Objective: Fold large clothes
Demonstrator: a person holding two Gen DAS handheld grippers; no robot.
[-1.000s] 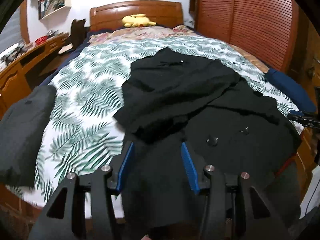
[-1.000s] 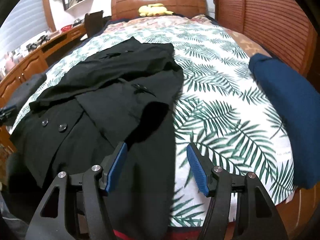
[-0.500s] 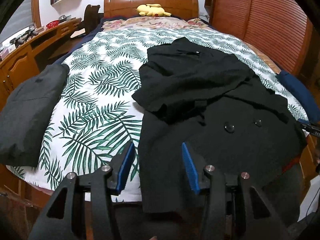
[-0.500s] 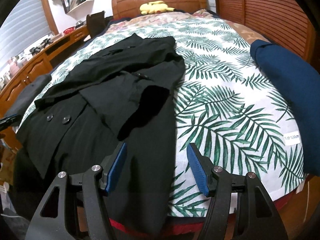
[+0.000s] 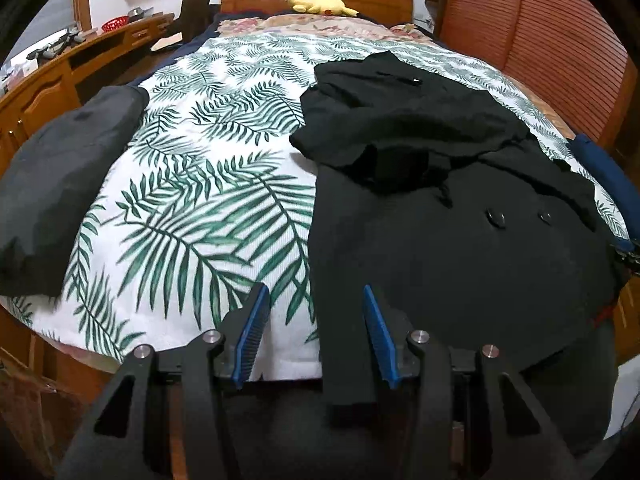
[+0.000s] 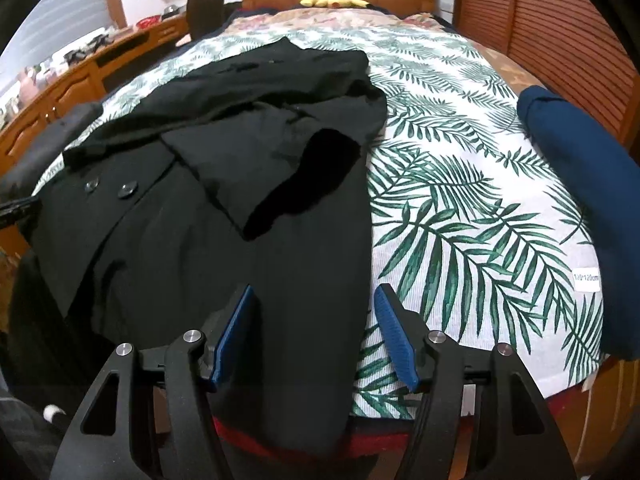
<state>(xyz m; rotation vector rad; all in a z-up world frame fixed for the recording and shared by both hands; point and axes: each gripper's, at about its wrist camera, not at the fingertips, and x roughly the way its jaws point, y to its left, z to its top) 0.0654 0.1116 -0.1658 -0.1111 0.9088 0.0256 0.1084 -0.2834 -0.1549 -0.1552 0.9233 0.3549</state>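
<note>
A black double-breasted coat (image 5: pixel 460 240) lies lengthwise on the bed's palm-leaf sheet (image 5: pixel 200 200), sleeves folded across its chest, hem hanging over the foot edge. My left gripper (image 5: pixel 314 296) is open just above the foot of the bed, and the coat's left hem edge runs between its blue pads without touching them. In the right wrist view the coat (image 6: pixel 224 208) fills the left half. My right gripper (image 6: pixel 315 292) is open over the coat's right hem edge, pads apart from the cloth.
A folded dark grey garment (image 5: pixel 60 184) lies at the bed's left edge and a folded navy one (image 6: pixel 580 184) at its right edge. A yellow plush toy (image 5: pixel 320 0) sits by the headboard. A wooden desk (image 5: pixel 60 76) runs along the left, louvred doors (image 6: pixel 560 28) along the right.
My left gripper has sunk and shifted left, from over the coat's lower front to astride its left hem edge. The right gripper has stayed over the right hem edge.
</note>
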